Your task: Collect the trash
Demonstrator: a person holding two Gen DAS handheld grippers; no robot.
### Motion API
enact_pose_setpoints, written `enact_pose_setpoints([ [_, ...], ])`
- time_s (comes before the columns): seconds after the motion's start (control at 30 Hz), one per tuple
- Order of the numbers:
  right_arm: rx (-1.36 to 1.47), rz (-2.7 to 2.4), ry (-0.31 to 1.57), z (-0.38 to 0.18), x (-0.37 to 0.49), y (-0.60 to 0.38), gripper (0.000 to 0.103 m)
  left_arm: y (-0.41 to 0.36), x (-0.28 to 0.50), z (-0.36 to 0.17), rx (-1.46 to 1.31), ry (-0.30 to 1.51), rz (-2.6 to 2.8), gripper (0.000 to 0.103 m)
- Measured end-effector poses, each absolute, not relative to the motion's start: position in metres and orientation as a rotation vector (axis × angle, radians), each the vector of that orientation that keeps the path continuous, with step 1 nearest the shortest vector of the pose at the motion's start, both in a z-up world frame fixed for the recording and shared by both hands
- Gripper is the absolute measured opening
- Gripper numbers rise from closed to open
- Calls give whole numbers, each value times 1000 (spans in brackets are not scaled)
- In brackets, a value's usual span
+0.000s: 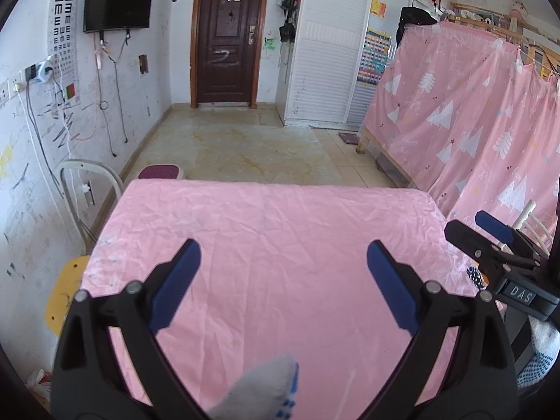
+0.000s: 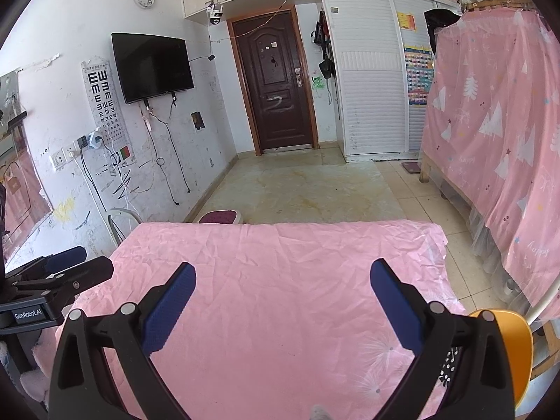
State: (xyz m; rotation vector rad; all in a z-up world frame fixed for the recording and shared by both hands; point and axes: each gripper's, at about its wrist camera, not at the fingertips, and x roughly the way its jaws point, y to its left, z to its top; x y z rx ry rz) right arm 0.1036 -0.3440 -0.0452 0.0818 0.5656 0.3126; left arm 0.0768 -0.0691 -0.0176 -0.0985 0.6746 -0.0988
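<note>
My left gripper [image 1: 283, 257] is open and empty above a table covered with a pink cloth [image 1: 273, 231]. My right gripper [image 2: 282, 276] is open and empty above the same pink cloth [image 2: 280, 255]. The right gripper also shows at the right edge of the left wrist view [image 1: 490, 234], and the left gripper at the left edge of the right wrist view [image 2: 70, 266]. No trash shows on the cloth in either view. A crumpled white and red bag [image 1: 40, 381] lies on the floor at the lower left of the left wrist view.
A yellow chair [image 1: 64, 294] stands left of the table and another yellow chair [image 2: 514, 343] right of it. A white chair frame [image 1: 87, 189] and a purple stool [image 1: 161, 172] stand beyond the table. A bed with a pink curtain [image 2: 497, 140] fills the right side.
</note>
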Motion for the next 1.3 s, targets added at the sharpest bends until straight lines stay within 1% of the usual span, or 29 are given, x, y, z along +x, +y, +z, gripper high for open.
enact_pose_setpoints([
  [1.3,63,316,572,-46,105,-338,91,-65,75,-19,-100,669,-102,92],
])
